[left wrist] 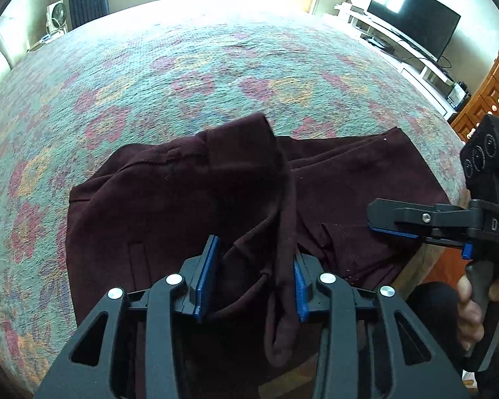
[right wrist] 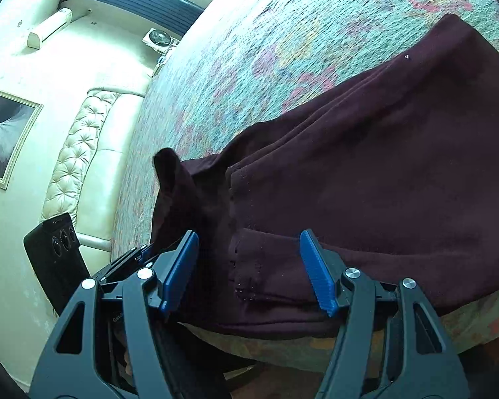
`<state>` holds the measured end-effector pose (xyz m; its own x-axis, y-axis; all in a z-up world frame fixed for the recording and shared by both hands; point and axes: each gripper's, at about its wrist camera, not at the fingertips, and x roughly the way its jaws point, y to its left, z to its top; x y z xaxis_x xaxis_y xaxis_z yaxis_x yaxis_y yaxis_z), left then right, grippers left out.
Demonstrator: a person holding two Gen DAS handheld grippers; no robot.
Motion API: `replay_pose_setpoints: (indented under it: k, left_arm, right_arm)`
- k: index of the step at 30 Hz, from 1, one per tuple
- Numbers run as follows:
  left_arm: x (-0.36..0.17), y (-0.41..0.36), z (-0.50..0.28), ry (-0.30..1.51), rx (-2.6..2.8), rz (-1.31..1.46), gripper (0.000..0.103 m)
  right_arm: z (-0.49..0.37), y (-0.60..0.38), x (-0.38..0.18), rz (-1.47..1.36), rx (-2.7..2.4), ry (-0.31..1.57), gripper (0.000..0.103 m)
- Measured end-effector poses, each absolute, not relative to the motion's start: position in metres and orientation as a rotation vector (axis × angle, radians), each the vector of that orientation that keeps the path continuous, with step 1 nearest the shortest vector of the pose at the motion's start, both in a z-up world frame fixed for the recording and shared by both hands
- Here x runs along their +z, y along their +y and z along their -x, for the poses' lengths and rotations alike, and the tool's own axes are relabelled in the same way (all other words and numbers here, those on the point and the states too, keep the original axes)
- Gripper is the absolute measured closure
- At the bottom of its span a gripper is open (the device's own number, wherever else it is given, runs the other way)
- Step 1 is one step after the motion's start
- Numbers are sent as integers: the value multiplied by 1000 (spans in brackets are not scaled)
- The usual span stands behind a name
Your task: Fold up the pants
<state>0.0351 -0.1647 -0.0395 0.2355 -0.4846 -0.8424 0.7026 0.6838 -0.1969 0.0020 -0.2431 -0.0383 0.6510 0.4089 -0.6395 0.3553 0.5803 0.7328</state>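
Dark maroon pants (left wrist: 169,199) lie bunched at the near edge of a bed with a floral cover (left wrist: 196,76). My left gripper (left wrist: 254,276) has its jaws apart with a raised fold of the pants (left wrist: 276,232) hanging loosely between them and draping down over the right pad. My right gripper (left wrist: 382,219) shows at the right, held by a hand, hovering over the pants' right part. In the right wrist view my right gripper (right wrist: 249,266) is open just above the pants (right wrist: 382,173) near the bed edge, nothing clamped.
A padded cream headboard (right wrist: 80,159) and a framed picture (right wrist: 3,133) stand to the left. A TV (left wrist: 415,23) on a white stand and a wooden drawer chest (left wrist: 485,96) are at the right. A fan (left wrist: 56,16) sits beyond the bed.
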Motion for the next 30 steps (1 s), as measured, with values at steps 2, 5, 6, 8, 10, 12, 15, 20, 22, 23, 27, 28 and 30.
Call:
replay_pose_setpoints:
  k: [2, 5, 6, 8, 10, 12, 15, 20, 22, 23, 27, 28, 30]
  left_arm:
    - [-30, -160, -27, 1033, -856, -225, 51]
    - [-13, -138, -20, 1012, -887, -148, 36]
    - [-7, -126, -20, 997, -886, -117, 30]
    - [2, -104, -18, 967, -857, -70, 24]
    - [6, -77, -21, 951, -822, -38, 24]
    - [6, -53, -25, 951, -778, -22, 24]
    - [1, -22, -32, 970, -716, 15, 24]
    - [-5, 2, -42, 998, -660, 67, 24]
    - [-7, 6, -44, 1000, -646, 80, 24]
    - [-8, 6, -45, 1002, -642, 82, 24]
    - [-12, 5, -48, 1015, -635, 81, 24]
    - [-13, 5, -48, 1022, -634, 85, 24]
    - [-17, 6, -49, 1038, -632, 97, 24]
  right_arm:
    - [-2, -245, -39, -992, 37, 899, 40]
    - [-1, -246, -33, -993, 29, 885, 39]
    - [-1, -245, -29, -991, 31, 872, 40]
    - [-3, -242, -22, -978, 50, 862, 40]
    - [-7, -235, -21, -965, 75, 867, 40]
    - [-13, -226, -23, -957, 105, 887, 40]
    - [-24, -212, -31, -951, 128, 936, 40]
    - [-43, -187, -38, -903, 156, 1030, 40]
    - [-47, -183, -41, -904, 151, 1066, 39]
    - [-49, -180, -42, -910, 164, 1073, 39]
    - [-57, -169, -55, -947, 215, 1109, 41]
    - [-58, -166, -56, -931, 206, 1113, 50]
    - [-59, -162, -55, -914, 193, 1117, 71]
